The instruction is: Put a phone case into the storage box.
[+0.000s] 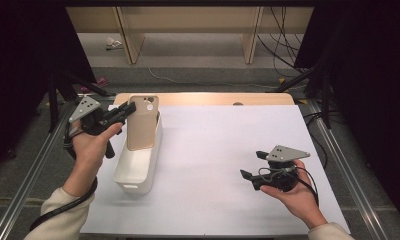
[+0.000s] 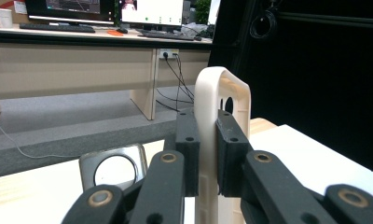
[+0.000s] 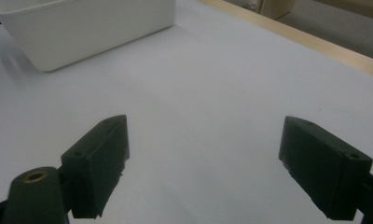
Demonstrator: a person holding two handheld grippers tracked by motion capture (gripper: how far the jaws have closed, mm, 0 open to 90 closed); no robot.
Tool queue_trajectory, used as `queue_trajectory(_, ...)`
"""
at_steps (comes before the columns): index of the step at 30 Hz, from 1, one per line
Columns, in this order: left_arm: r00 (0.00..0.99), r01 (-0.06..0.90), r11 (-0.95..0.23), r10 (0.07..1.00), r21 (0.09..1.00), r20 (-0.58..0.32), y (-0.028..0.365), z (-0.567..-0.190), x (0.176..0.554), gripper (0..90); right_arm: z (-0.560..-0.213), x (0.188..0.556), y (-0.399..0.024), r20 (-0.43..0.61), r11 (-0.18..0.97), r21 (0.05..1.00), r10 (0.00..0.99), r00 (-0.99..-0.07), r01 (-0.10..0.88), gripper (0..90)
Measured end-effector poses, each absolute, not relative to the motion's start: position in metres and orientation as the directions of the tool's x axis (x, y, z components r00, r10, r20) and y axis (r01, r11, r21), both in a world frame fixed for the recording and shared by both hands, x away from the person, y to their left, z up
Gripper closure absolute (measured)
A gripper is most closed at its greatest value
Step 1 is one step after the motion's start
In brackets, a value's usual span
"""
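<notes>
The left gripper (image 1: 129, 108) clamps the beige phone case (image 1: 142, 123) by its edge, holding it upright over the white bin (image 1: 133, 175) for lowering in, while the right gripper (image 1: 254, 165) waits, jaws spread wide and empty.

Wooden table (image 1: 268, 98), white sheet (image 1: 228, 165) spread over it; white bin (image 1: 135, 170) on sheet.

Beige phone case (image 1: 142, 125), white bin (image 1: 136, 167).

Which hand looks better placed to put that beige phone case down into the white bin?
Left. The left gripper is shut on the phone case, held upright over the white bin. The right gripper hangs open above the table, well away.
</notes>
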State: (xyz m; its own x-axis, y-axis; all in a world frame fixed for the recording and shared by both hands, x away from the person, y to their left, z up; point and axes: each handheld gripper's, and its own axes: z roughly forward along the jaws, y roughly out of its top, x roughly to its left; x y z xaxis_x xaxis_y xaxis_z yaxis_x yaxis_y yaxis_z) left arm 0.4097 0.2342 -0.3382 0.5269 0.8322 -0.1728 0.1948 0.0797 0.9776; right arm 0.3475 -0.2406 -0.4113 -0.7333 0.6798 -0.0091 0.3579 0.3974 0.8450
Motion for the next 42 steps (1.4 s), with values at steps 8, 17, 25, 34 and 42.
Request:
queue_trajectory(8, 0.528, 0.195, 0.076, 0.832, 0.978, -0.17, 0.238, -0.34, 0.412, 81.2, -0.411, 0.347, -0.241, -0.01, 0.396, 0.846, 0.68, -0.733, 0.356, 16.7)
queue_trajectory(17, 0.527, 0.205, 0.073, 0.832, 0.976, -0.174, 0.242, -0.345, 0.419, 81.2, -0.411, 0.347, -0.24, -0.012, 0.399, 0.845, 0.68, -0.733, 0.356, 16.7)
queue_trajectory(25, 0.536, 0.209, 0.081, 0.824, 0.975, -0.183, 0.245, -0.349, 0.429, 81.2, -0.411, 0.347, -0.241, -0.008, 0.394, 0.847, 0.682, -0.731, 0.358, 16.7)
queue_trajectory(34, 0.54, 0.214, 0.094, 0.818, 0.972, -0.198, 0.245, -0.355, 0.44, 81.2, -0.411, 0.347, -0.241, -0.004, 0.391, 0.847, 0.684, -0.73, 0.361, 16.7)
queue_trajectory(42, 0.534, 0.217, 0.102, 0.82, 0.971, -0.205, 0.245, -0.355, 0.445, 81.2, -0.411, 0.346, -0.243, 0.004, 0.384, 0.848, 0.686, -0.728, 0.366, 16.7)
